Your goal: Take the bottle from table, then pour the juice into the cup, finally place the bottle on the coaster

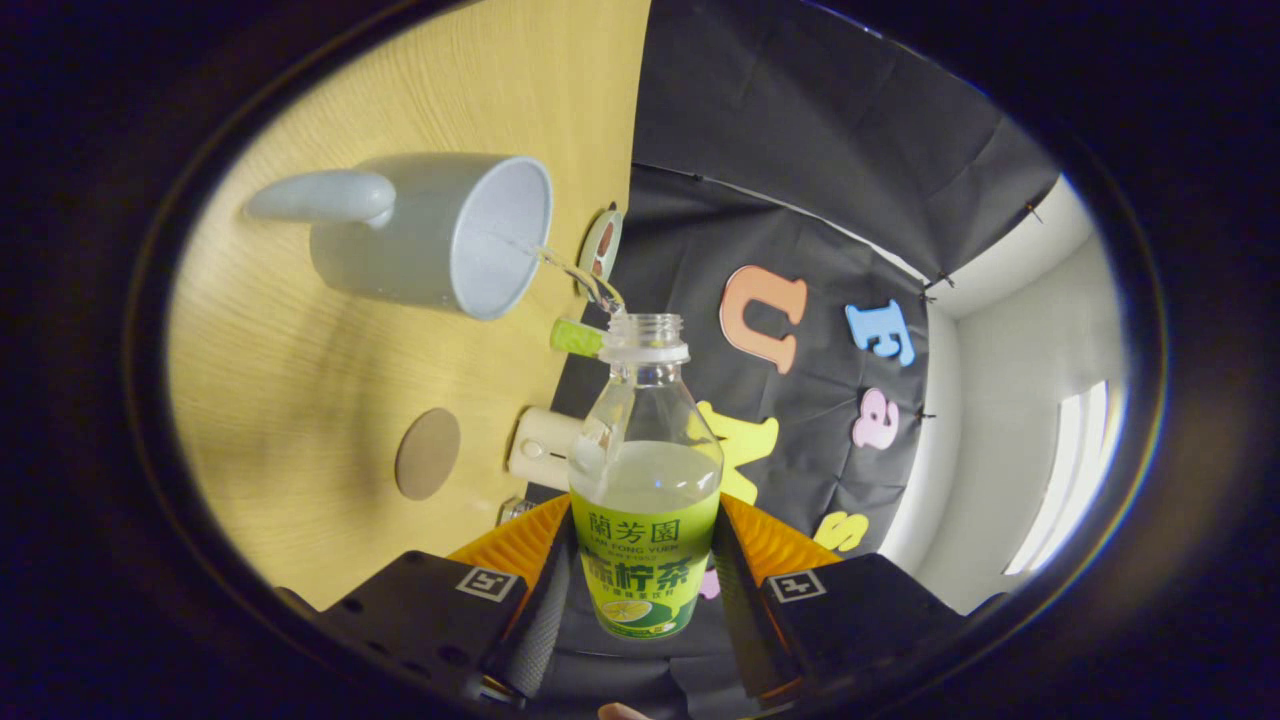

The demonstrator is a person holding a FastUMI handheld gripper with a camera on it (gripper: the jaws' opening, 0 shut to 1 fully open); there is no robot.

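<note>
My gripper (640, 560) is shut on a clear plastic bottle (645, 480) with a green and yellow label, both fingers pressing its sides. The view is rolled over, so the bottle is tipped toward the wooden table (300, 400). Its neck is uncapped and a thin stream of juice (575, 275) runs from the mouth into the grey cup (430, 235), whose handle points away from the bottle. Pale liquid fills the bottle to just above the label. A round brown coaster (428, 453) lies on the table beside the fingers, apart from the cup.
A small green piece (577, 337) sits by the bottle's neck. A cream-coloured cylinder (540, 447) and a small round object (601, 247) stand near the table's far edge. Black cloth wall hangs beyond the table, with a white wall and window (1070, 480) past it.
</note>
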